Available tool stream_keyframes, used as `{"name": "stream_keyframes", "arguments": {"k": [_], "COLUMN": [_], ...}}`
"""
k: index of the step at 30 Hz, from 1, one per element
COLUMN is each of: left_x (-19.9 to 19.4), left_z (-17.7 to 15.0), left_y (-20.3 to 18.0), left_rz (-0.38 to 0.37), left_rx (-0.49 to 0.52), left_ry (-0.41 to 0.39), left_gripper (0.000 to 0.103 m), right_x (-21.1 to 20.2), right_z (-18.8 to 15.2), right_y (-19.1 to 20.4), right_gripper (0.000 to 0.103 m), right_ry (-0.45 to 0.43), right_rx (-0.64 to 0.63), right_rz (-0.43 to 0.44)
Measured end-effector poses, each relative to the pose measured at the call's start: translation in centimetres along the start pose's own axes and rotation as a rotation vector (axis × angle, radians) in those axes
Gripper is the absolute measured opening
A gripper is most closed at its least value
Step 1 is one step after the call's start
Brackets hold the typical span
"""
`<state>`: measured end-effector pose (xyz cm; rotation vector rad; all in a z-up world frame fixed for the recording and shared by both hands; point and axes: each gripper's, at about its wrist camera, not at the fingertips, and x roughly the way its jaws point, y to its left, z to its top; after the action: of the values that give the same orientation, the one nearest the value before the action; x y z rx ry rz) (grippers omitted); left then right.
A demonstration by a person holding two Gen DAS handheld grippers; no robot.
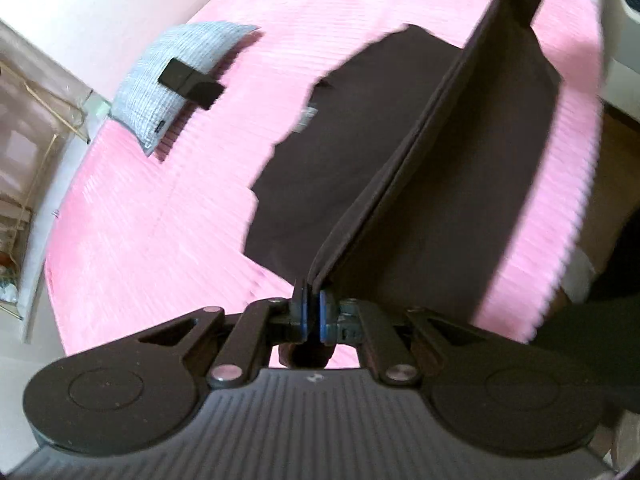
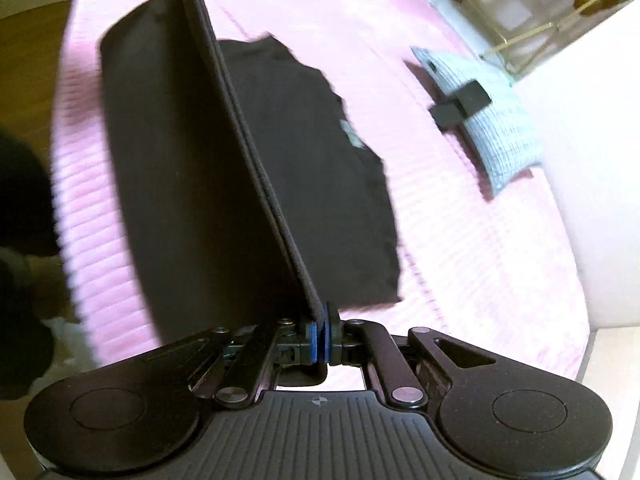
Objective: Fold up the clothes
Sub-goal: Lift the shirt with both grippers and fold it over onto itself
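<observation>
Bare pink bedspread [image 1: 152, 216] lies open between the dark garment [image 1: 320, 152] and a grey pillow [image 1: 176, 72] topped by a black box [image 1: 190, 83]; a white wall [image 2: 592, 184] closes the pillow side.

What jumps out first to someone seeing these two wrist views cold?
The dark brown garment: its doubled edge is stretched taut between the left gripper and right gripper, both shut on it, lifted above the pink bedspread while the rest lies flat. Next, near the bed's far edge, the grey-blue pillow with a small black object on it.
</observation>
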<state>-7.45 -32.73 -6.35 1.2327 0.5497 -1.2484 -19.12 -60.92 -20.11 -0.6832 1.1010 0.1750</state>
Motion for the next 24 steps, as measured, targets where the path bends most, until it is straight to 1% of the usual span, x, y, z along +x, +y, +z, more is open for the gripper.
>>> {"name": "stream_keyframes", "arguments": {"k": [3,6,8,14,18,24], "left_x": [4.8,9.3,12.2,18.6,22.2,26.7], "left_z": [1.5,2.6,3.0,3.4,4.1,4.8], "left_y": [5.0,8.7,10.7,13.3,14.5,15.1], "left_rz": [-0.038,-0.084,-0.123,-0.198,-0.203,-0.202], "left_rx": [-0.020,-0.029,-0.042,-0.027,-0.015,-0.052], "left_ry": [0.001,-0.010,-0.010,0.024,0.049,0.082], "left_gripper": [0.004,0.004,0.004,0.004,0.004,0.004], "right_x": [4.7,8.7,10.6,15.8,18.4,22.9], "right_z": [2.2,3.8,4.4,6.2,6.6,5.9], "right_y": [-3.4,-6.5,-7.9,-12.1,-14.0,-16.3], "right_gripper": [0.001,0.001,0.001,0.002,0.002,0.002], "right_ry": [0.054,0.114,0.137,0.190,0.204,0.202], "right_rx": [-0.004,0.048,0.074,0.138,0.151,0.192], "right_rz": [0.004,0.014,0.021,0.044,0.075,0.124]}}
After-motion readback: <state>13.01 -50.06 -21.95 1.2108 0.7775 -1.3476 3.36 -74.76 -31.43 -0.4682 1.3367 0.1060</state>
